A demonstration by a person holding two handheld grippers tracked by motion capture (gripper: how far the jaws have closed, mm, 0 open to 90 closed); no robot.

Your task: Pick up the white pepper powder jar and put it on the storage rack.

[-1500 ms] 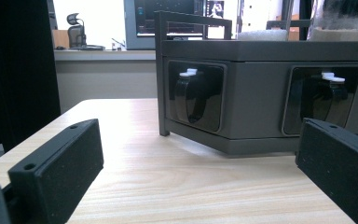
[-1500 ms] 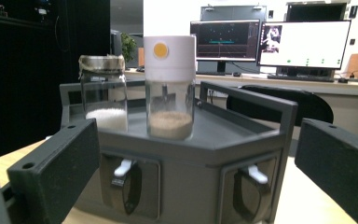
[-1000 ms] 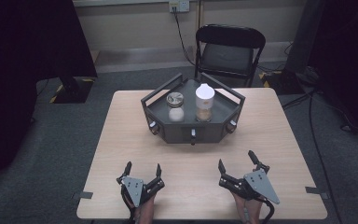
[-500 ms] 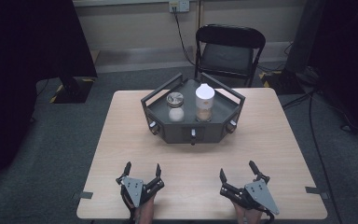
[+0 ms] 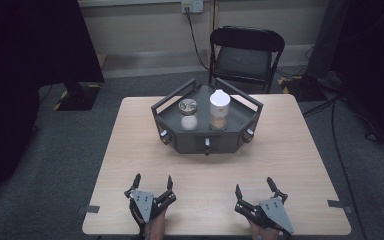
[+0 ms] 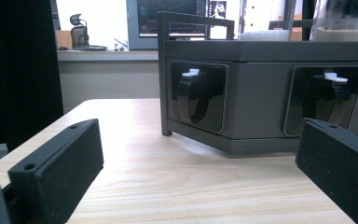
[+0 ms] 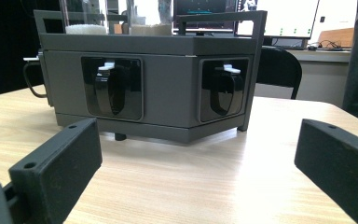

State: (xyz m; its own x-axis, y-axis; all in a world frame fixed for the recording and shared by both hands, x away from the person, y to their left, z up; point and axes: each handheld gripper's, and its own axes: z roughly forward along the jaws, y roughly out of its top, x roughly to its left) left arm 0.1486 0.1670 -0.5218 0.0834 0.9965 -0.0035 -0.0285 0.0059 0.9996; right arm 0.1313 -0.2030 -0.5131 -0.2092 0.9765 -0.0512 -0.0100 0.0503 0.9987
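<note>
Resting: left gripper (image 5: 151, 186) and right gripper (image 5: 256, 191) are parked at near table (image 5: 300, 150) edge, well short of tray (image 5: 206, 142).
Jaws: both held apart, empty, ready for the jars (image 5: 219, 110).

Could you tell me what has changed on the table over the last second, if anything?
The right gripper has drawn slightly back toward the person's edge of the table and turned a little; its jaws stay open and empty. The left gripper, also open, has not moved. The dark grey six-sided tray and its two lidded jars stayed put.
</note>
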